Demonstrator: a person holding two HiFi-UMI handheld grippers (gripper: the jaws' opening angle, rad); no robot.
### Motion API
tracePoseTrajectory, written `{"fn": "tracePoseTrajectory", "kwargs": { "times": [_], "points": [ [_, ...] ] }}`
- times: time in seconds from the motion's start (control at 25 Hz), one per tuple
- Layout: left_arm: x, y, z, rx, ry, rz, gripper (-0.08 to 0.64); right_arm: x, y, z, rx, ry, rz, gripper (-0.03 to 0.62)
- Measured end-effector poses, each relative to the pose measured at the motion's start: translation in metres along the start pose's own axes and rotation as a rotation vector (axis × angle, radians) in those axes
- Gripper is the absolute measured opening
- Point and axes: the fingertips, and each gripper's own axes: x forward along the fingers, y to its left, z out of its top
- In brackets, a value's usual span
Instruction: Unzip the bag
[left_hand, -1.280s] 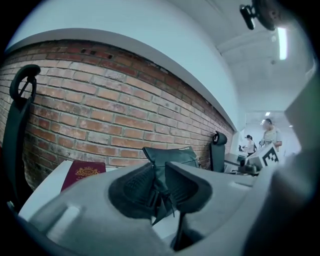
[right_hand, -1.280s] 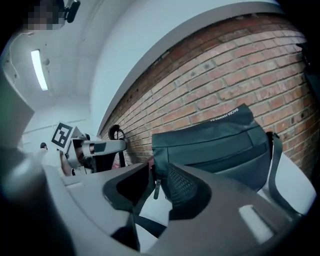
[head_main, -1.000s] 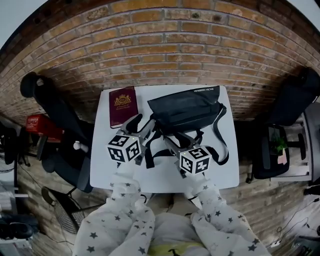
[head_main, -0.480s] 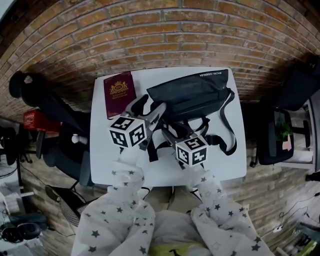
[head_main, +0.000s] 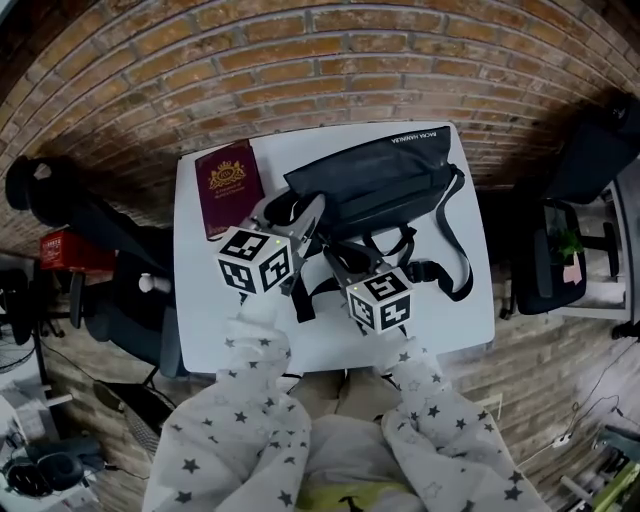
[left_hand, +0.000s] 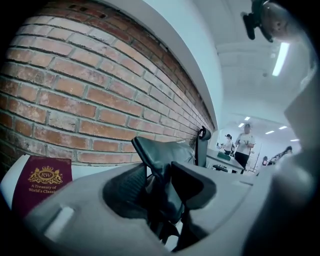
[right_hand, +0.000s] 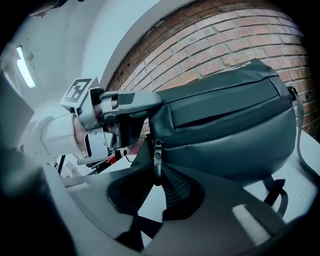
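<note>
Bag (head_main: 375, 185), black, lay on the white bench (head_main: 440, 335) by the brick wall (head_main: 330, 60), with a maroon book (head_main: 228, 187) just beside its left end in the head view. Your left tool (left_hand: 159, 182) had just been closing and pinched the fabric at the bag's end between its pads. Your right tool (right_hand: 157, 175) had just been closing too, and its tips met on the zipper pull (right_hand: 157, 152) hanging at that same end. Black straps (head_main: 450, 250) trailed over the bench.
</note>
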Motion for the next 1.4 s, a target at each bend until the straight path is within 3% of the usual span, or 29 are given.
{"fn": "tracePoseTrajectory", "kwargs": {
  "times": [0.8, 1.4],
  "points": [
    [0.001, -0.003, -0.002, 0.029, -0.017, 0.001, 0.107, -0.019, -0.011, 0.015, -0.021, -0.06, -0.039, 0.044],
    [0.001, -0.003, -0.004, 0.055, -0.01, 0.027, 0.103, -0.031, -0.031, 0.025, -0.07, -0.033, -0.037, 0.044]
  ]
}}
